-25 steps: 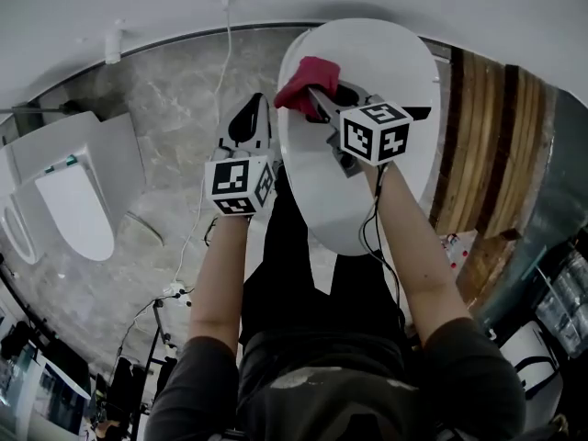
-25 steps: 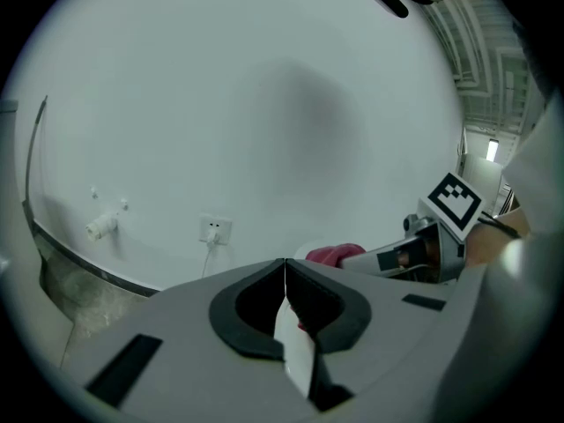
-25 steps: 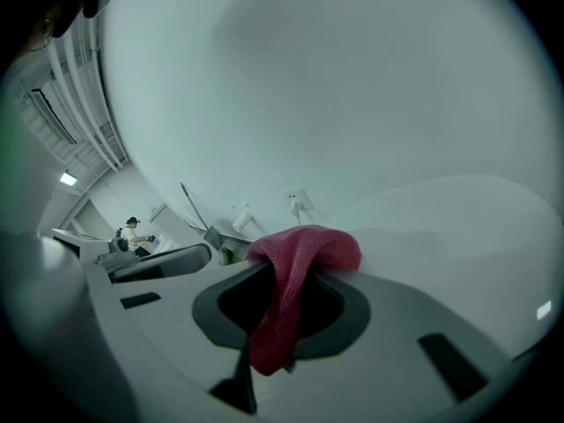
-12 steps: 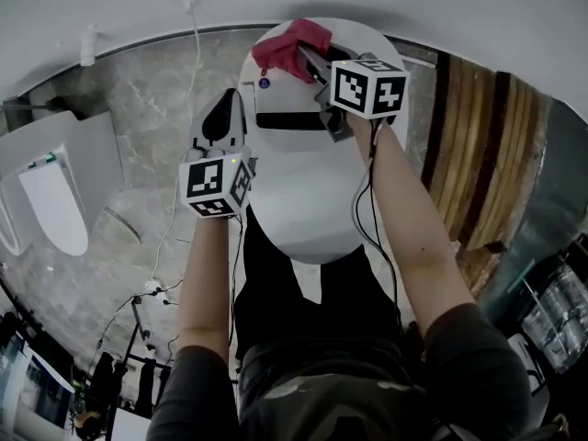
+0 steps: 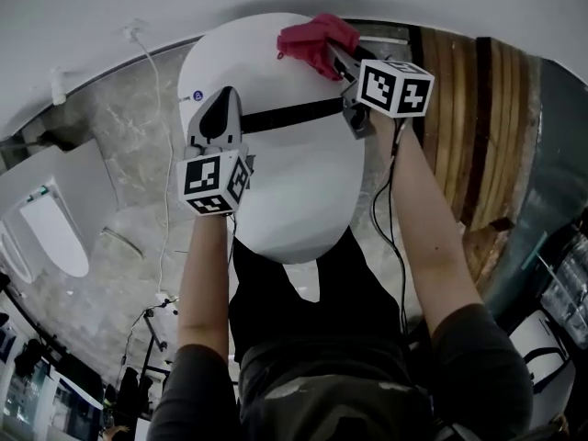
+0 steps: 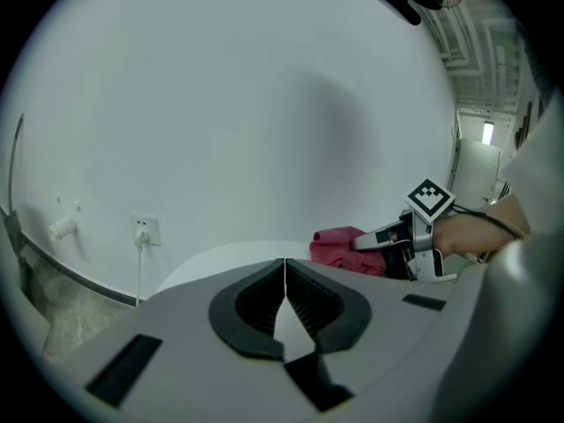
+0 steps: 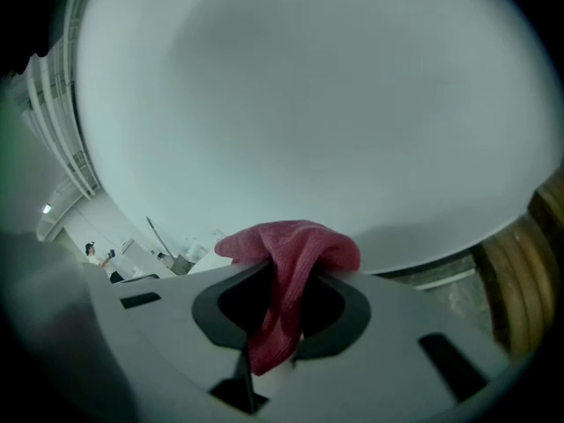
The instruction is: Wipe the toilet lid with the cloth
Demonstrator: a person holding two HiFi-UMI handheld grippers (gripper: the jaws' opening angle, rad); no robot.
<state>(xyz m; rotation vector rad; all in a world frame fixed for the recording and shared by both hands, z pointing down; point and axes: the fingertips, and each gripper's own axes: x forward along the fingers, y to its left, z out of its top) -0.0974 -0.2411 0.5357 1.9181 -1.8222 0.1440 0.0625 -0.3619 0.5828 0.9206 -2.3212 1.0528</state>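
The white toilet lid fills the middle of the head view, with a black strip across its far half. A red cloth sits bunched at the lid's far right edge. My right gripper is shut on the cloth, and its own view shows the cloth pinched and hanging between the jaws of the right gripper. My left gripper is over the lid's left part, shut and holding nothing. In the left gripper view its jaws meet at the left gripper, with the cloth beyond to the right.
A second white toilet stands at the left on the marble floor. A wall socket with a cable is behind the lid. A wooden slat panel runs along the right. The person's legs are right below the lid.
The right gripper has carried the cloth to the lid's far end and across to its right edge. The left gripper has come from beside the lid's left rim to over the lid.
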